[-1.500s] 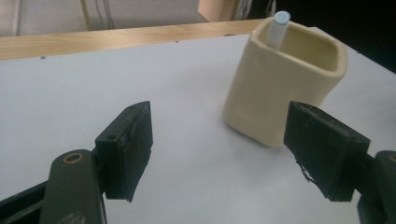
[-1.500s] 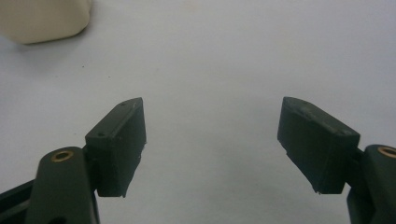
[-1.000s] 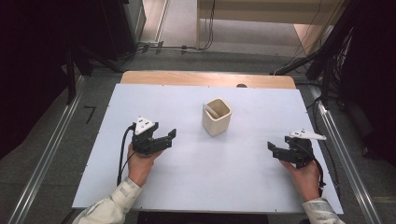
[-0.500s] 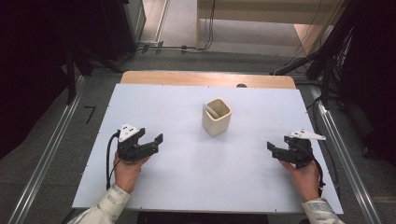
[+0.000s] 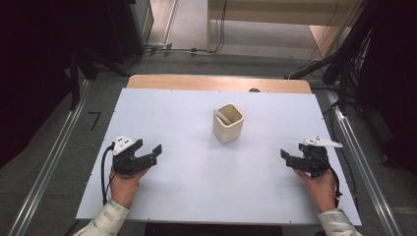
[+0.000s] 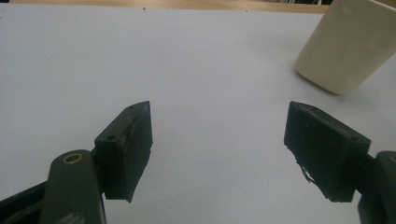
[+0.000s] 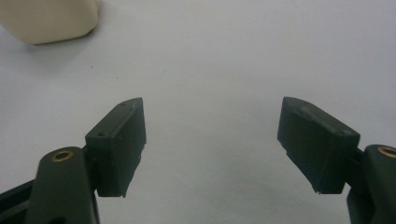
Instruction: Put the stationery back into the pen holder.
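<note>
A cream square cup (image 5: 228, 122) stands upright near the middle of the white table (image 5: 196, 187), with a pale thin object leaning inside it. My left gripper (image 5: 150, 151) rests low at the table's left, open, with nothing between its jaws. In the left gripper view the left gripper (image 6: 218, 140) points at bare table and the cup (image 6: 348, 44) stands at the upper right. At the table's right side my right gripper (image 5: 288, 157) stands open and holds nothing. The right gripper view has the right gripper (image 7: 212, 140) over bare table, the cup (image 7: 49, 18) at its upper left.
A wooden strip (image 5: 219, 83) runs along the table's far edge. Metal rails (image 5: 49, 167) flank the table on both sides. Cables (image 5: 162, 49) lie on the floor beyond it, and dark equipment stands at the far left and right.
My left gripper has moved left and toward the near edge, away from the cup, still open. The right gripper has stayed in place.
</note>
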{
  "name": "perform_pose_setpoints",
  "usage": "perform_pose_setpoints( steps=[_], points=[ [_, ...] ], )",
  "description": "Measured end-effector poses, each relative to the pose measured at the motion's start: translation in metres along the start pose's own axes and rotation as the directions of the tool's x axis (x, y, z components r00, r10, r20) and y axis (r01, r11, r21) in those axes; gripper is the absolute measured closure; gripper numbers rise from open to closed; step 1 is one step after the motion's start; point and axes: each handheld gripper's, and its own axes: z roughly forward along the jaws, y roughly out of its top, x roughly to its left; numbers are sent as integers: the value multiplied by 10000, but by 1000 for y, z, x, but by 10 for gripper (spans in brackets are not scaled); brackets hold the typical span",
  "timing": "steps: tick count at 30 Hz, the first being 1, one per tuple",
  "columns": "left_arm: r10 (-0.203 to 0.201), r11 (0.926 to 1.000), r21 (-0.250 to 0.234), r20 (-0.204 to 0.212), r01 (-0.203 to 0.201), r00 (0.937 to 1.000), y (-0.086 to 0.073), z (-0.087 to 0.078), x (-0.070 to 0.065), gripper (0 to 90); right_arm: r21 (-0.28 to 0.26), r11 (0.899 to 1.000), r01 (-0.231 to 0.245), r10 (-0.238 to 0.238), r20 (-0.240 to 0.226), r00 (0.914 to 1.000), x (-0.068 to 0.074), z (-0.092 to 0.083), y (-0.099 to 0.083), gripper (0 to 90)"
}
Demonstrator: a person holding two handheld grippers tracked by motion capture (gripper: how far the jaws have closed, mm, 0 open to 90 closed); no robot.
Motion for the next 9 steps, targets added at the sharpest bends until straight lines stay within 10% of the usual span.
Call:
perform_pose_setpoints(
  steps=[9],
  points=[
    [-106,9999,101,-143,107,9998,-7,-8,8,232,-89,10000,-14,13,-138,9999,3,-1,3,217]
  ],
)
